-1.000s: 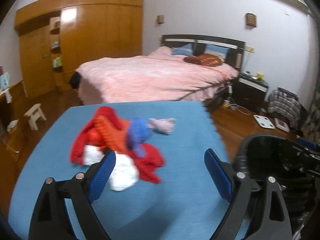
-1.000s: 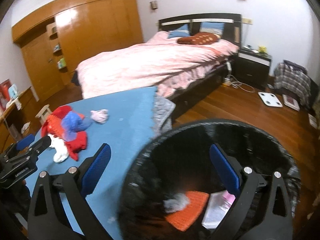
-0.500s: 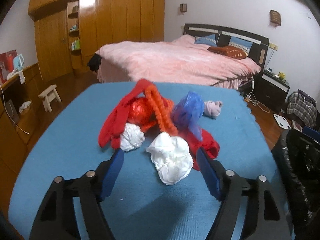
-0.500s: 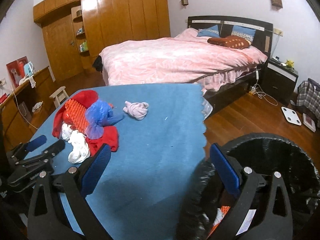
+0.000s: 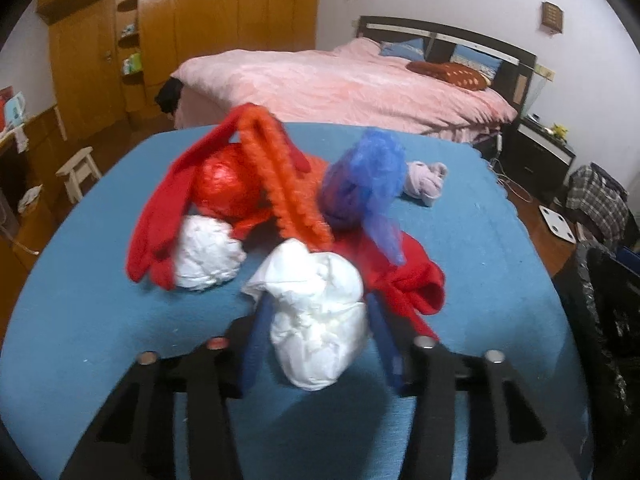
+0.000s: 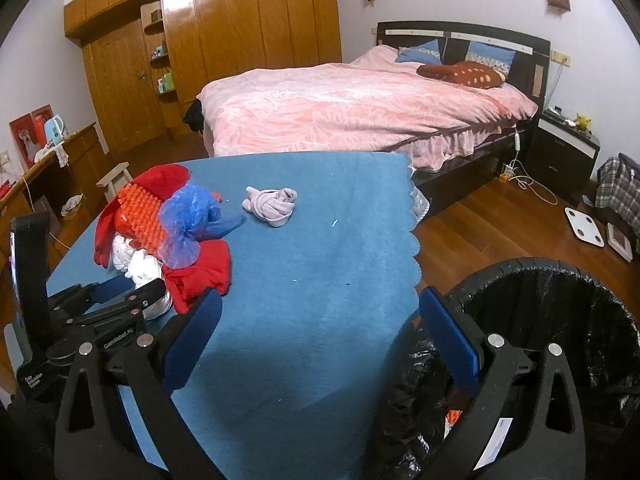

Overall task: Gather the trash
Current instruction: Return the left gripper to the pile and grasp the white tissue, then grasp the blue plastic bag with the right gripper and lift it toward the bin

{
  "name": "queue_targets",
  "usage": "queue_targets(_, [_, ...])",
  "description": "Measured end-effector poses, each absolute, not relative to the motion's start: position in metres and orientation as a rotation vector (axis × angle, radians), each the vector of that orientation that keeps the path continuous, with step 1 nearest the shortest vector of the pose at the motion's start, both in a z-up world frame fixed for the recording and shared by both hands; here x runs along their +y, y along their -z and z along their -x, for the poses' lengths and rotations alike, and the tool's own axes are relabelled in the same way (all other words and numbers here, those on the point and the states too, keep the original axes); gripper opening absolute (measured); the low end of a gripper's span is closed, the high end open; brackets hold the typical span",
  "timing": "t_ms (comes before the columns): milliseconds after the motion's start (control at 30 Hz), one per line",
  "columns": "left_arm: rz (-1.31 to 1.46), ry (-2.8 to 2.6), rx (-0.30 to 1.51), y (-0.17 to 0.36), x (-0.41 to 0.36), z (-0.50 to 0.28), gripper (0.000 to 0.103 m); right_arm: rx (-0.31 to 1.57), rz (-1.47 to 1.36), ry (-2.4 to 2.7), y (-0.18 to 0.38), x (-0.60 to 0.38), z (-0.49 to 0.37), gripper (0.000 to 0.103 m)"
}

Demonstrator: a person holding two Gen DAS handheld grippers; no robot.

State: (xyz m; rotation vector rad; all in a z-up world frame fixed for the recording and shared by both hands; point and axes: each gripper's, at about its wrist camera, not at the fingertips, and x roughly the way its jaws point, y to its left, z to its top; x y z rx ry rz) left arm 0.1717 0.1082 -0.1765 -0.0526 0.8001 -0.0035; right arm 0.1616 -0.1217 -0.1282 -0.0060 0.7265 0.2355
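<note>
My left tool [image 5: 316, 336] pinches a white wad [image 5: 318, 320], right tool [image 6: 320, 336] spread idle; bin [image 6: 560, 280] partly filled, the pile [image 6: 160, 224] near the surface's left edge remains.

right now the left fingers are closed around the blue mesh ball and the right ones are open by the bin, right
Not quite. The left wrist view shows the left gripper closed around the white paper wad, not the blue mesh ball. The right gripper is open by the bin, as you said.

White crumpled paper wad [image 5: 320, 320]; red cloth [image 5: 160, 216]; orange ribbed strip [image 5: 288, 192]; blue plastic bag [image 5: 364, 184]; pale lilac knotted cloth [image 6: 272, 204]. Blue tabletop [image 6: 312, 280]; black-lined trash bin [image 6: 560, 320]. Pink patterned bed [image 6: 340, 116]; black tools with blue pads [image 6: 448, 336].
</note>
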Motion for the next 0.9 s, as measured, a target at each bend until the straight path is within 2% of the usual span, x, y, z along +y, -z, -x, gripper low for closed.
queue_targets(200, [0.056,0.009,0.780,0.171,0.108,-0.168,0.031,0.726,0.011,-0.248,0.129,-0.116,-0.163,0.096])
queue_targets(567, [0.073,-0.028,0.697,0.138,0.136,-0.134,0.031,0.715,0.005,-0.290,0.127,-0.087,-0.184,0.096])
queue_targets(900, [0.078,-0.091,0.625,0.115,0.167,-0.153,0.031,0.696,0.011,-0.330,0.123,-0.049,-0.218,0.096])
